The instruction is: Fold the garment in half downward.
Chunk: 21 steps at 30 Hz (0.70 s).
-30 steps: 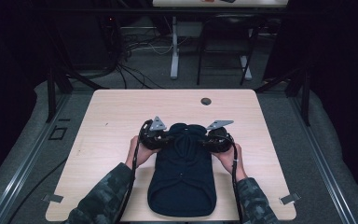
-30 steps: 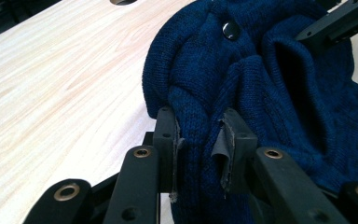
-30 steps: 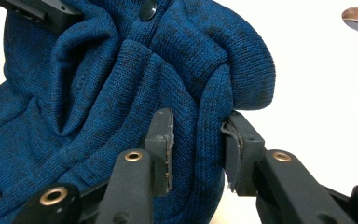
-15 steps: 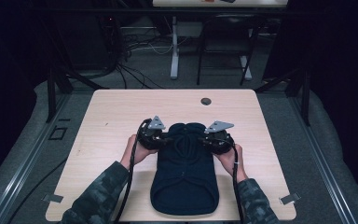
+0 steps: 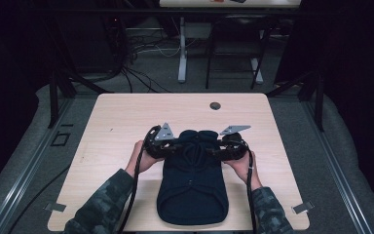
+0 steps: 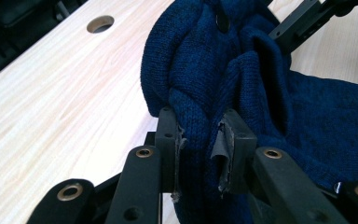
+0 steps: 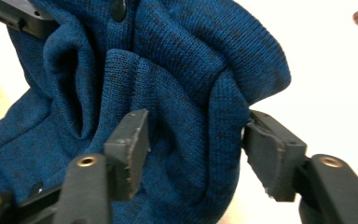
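A dark blue knitted garment [image 5: 192,195] lies on the light wooden table [image 5: 126,117], running from the near edge toward the middle. Its far end is bunched up between both grippers. My left gripper [image 5: 177,146] is shut on a fold of the knit [image 6: 261,93], with the pads [image 6: 230,140] pressed into it. My right gripper [image 5: 212,148] holds a thicker bundle of the same knit [image 7: 191,70], its jaws standing wide around the folds. A dark button [image 7: 118,8] shows on the fabric. A hand holds each gripper from the near side.
A round cable hole [image 5: 215,106] sits near the table's far edge. Bare wood [image 6: 51,102] spreads left, right and beyond the garment. Black frame rails, cables and table legs [image 5: 181,48] stand on the floor past the table.
Both grippers have drawn slightly toward the person and closer together, and the garment's far end has bunched up more between them.
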Motion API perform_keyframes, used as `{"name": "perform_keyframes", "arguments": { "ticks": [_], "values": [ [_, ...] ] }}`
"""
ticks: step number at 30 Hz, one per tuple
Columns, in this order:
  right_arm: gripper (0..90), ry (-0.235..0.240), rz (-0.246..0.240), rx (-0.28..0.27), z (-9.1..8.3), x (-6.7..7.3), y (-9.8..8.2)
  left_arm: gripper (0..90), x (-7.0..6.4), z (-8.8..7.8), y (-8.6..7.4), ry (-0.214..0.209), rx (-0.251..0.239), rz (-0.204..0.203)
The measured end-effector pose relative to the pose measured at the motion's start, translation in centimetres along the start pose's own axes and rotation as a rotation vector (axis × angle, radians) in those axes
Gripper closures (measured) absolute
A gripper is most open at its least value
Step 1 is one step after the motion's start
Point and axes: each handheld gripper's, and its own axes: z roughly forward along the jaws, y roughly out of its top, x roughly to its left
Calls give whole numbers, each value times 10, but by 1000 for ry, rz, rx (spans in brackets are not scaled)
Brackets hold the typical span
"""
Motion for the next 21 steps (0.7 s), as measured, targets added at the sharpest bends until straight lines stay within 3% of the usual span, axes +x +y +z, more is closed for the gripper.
{"name": "perform_keyframes", "arguments": {
  "ticks": [5, 8, 9, 12, 17, 21],
  "values": [
    [325, 21, 56, 3, 1, -5, 2, 726, -2, -1, 0, 1, -6, 16],
    [390, 19, 57, 7, 0, -5, 3, 726, -3, -2, 0, 1, -8, 22],
    [471, 15, 46, 5, 0, -3, 3, 726, -3, -3, -1, 7, -10, 25],
    [586, -21, 22, 5, -3, 0, 4, 725, -3, -4, -2, 13, -10, 28],
    [651, -40, -7, -20, -6, 4, 4, 719, -1, -6, -4, 9, -9, 19],
    [690, -67, -57, -47, -9, 12, 3, 704, 1, -6, -6, 0, 0, -5]
  ]
}}
